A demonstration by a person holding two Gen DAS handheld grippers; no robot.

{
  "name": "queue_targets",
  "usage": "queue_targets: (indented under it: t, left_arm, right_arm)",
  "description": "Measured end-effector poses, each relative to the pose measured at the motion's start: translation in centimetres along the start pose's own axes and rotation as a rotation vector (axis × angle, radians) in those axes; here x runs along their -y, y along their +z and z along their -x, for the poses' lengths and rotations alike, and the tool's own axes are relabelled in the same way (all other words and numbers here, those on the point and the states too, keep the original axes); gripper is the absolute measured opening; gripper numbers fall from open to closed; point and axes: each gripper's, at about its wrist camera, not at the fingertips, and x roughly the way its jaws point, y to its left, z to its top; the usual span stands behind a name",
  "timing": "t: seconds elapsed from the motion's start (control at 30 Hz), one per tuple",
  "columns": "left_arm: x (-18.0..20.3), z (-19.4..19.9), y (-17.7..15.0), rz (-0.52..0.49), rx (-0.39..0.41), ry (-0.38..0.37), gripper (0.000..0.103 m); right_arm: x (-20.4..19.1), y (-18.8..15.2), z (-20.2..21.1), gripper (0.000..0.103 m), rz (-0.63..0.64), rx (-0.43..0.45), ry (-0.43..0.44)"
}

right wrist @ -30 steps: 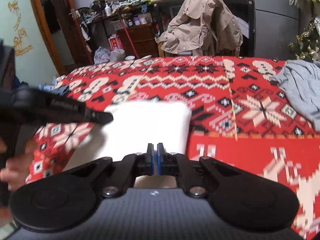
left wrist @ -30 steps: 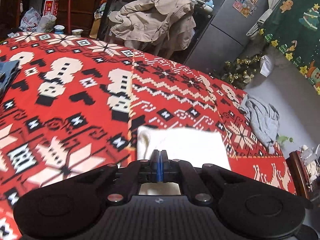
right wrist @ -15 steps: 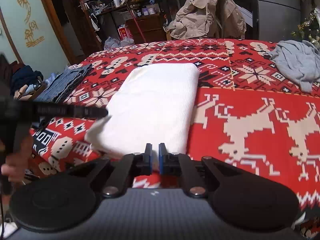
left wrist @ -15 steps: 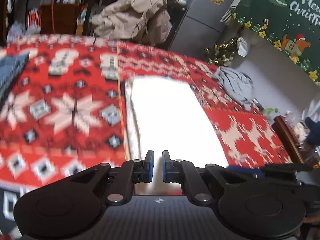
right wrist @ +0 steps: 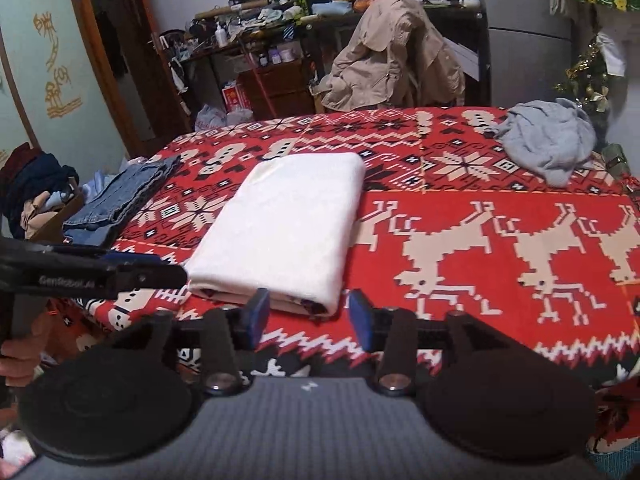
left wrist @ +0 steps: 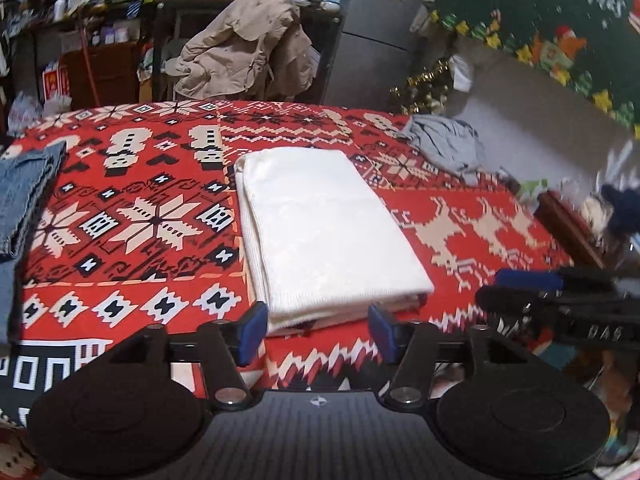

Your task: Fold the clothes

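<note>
A white garment [left wrist: 324, 228] lies folded into a neat rectangle on the red patterned bedspread [left wrist: 132, 220], its near edge close to the bed's front edge. My left gripper [left wrist: 318, 332] hovers open just short of that near edge, holding nothing. In the right wrist view the same white garment [right wrist: 286, 224] sits centre-left, and my right gripper [right wrist: 307, 318] is open in front of its near corner, also empty. Each gripper shows in the other's view as a dark bar at the side: right gripper [left wrist: 560, 292], left gripper [right wrist: 92, 272].
Folded blue jeans [right wrist: 120, 200] lie at the bed's left side. A crumpled grey garment [right wrist: 548, 140] sits at the far right of the bed. A beige jacket [right wrist: 392, 60] hangs over a chair behind the bed. A hand [right wrist: 20, 356] holds the left gripper.
Both grippers went from shut on the white garment to open and pulled back toward the bed's front edge. The garment now lies flat and released.
</note>
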Motion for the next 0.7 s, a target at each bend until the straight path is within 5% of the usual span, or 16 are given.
queue_targets:
  t: [0.2, 0.37, 0.5, 0.57, 0.7]
  left_arm:
    - [1.2, 0.5, -0.1, -0.065, 0.003, 0.154, 0.079]
    - [1.1, 1.0, 0.6, -0.110, 0.018, 0.165, 0.086]
    - [0.9, 1.0, 1.0, -0.046, 0.050, 0.119, 0.086]
    - [0.9, 0.3, 1.7, 0.010, 0.032, 0.078, 0.078]
    - [0.5, -2.0, 3.5, 0.125, -0.036, -0.003, 0.009]
  right_arm:
    - [-0.3, -0.1, 1.5, 0.102, 0.097, 0.040, -0.108]
    - [-0.2, 0.0, 1.6, 0.102, 0.119, 0.027, -0.141]
    - [0.1, -0.1, 0.9, 0.102, 0.101, -0.006, -0.191]
    - [0.2, -0.1, 0.5, 0.102, 0.092, -0.022, -0.215]
    - [0.4, -0.2, -0.2, 0.102, 0.074, -0.055, -0.265]
